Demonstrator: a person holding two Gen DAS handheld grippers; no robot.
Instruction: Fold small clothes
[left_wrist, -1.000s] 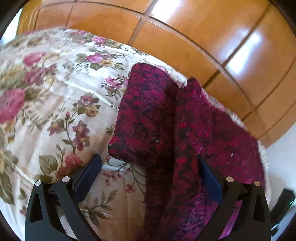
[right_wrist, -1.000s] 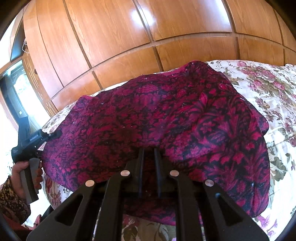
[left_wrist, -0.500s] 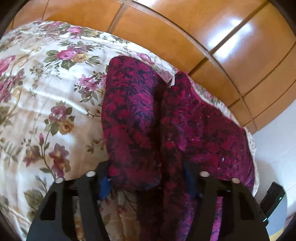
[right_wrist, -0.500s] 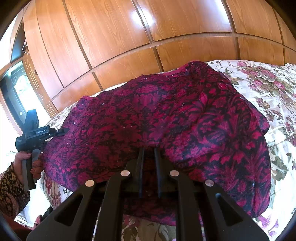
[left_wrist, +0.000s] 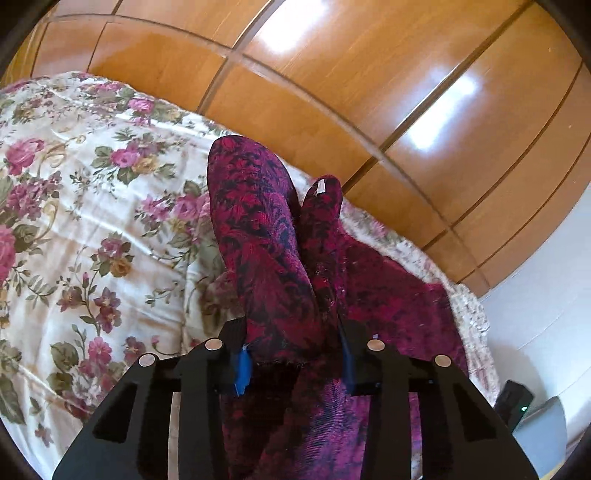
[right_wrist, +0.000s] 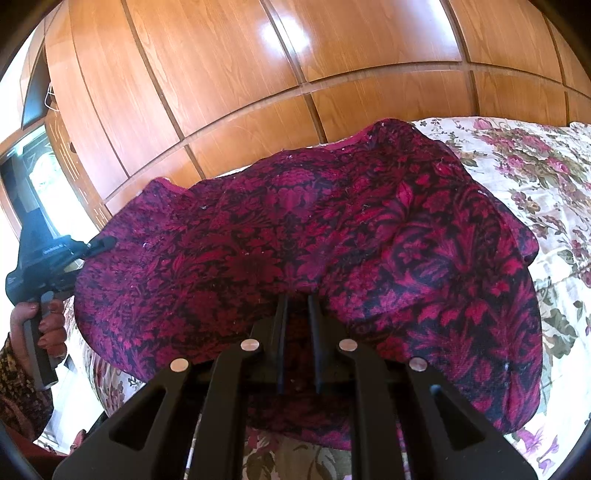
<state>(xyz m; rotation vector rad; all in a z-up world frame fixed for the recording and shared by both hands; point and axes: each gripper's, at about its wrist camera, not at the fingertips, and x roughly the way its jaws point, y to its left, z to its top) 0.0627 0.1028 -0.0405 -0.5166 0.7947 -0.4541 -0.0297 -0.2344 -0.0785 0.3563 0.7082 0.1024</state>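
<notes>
Left gripper clamped on bunched edge of magenta-and-black patterned garment, fabric rising in two folds ahead. Right gripper pinched tight on same garment (near edge), cloth draped wide over its fingers. Garment lies at edge of floral bedspread, beside wooden wardrobe panels.

No legible text, labels or numbers anywhere
</notes>
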